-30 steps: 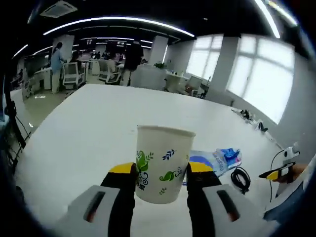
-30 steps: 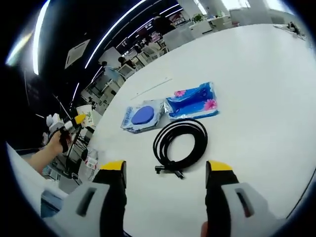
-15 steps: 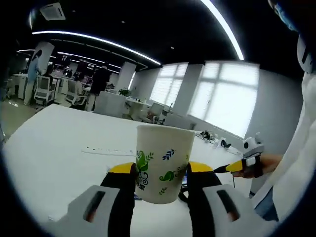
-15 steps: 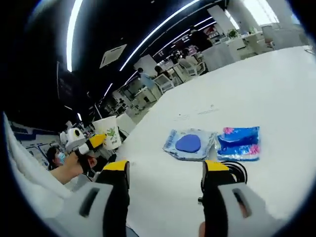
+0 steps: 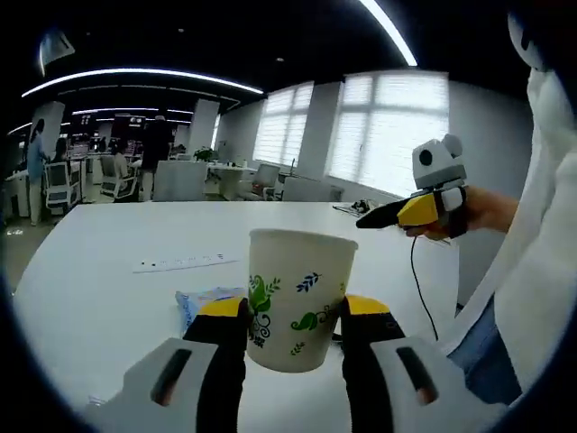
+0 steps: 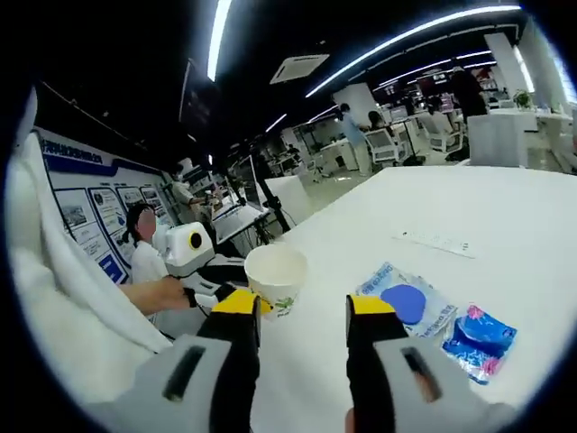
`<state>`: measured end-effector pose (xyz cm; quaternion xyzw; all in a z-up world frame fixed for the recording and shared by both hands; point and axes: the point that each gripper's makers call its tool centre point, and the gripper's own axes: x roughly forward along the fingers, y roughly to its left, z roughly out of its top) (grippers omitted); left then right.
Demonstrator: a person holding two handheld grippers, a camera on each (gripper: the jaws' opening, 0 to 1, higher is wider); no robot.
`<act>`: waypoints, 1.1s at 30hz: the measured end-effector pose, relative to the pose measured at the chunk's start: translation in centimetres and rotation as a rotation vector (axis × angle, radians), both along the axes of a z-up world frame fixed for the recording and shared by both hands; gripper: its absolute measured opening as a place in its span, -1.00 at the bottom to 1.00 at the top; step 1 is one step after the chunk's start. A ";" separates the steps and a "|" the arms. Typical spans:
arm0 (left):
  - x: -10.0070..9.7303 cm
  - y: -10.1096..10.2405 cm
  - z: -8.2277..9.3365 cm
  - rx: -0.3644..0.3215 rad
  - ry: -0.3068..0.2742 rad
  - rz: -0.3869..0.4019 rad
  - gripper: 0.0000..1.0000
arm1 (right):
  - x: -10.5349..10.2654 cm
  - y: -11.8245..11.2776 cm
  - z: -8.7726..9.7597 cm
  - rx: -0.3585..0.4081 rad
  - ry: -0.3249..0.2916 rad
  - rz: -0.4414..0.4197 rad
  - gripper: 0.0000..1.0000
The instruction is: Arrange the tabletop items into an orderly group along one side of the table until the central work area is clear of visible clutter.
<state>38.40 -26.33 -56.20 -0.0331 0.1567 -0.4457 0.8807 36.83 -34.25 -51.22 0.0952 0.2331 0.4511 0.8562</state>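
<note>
At lower centre of the left gripper view, your left gripper still clamps the paper cup, now swung toward your right gripper, whose jaws have narrowed, empty; the cup awaits placement.

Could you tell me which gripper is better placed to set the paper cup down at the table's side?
The left gripper: its fingers are shut on the paper cup, upright above the white table. The right gripper holds nothing, and its jaws stand apart.

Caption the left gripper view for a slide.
Left tongs grip a white paper cup with green leaf print above the white table, right tongs alongside.
</note>
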 end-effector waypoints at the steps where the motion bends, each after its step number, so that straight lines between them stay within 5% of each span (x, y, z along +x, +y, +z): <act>1: -0.1 -0.1 -0.1 0.004 0.001 -0.003 -0.19 | 0.0 0.5 -0.1 -0.020 -0.008 0.025 -0.33; 15: -1.4 -1.1 -0.7 0.107 -0.035 -0.075 -0.19 | -1.5 6.3 -1.6 -0.111 0.034 0.244 -0.49; 28: -1.6 -1.7 -1.2 0.154 -0.068 -0.128 -0.21 | -1.5 7.0 -2.6 -0.129 0.100 0.270 -0.99; 33: -1.9 -2.0 -1.5 0.158 -0.055 -0.163 -0.20 | -2.3 7.2 -2.9 -0.183 0.039 0.339 -1.00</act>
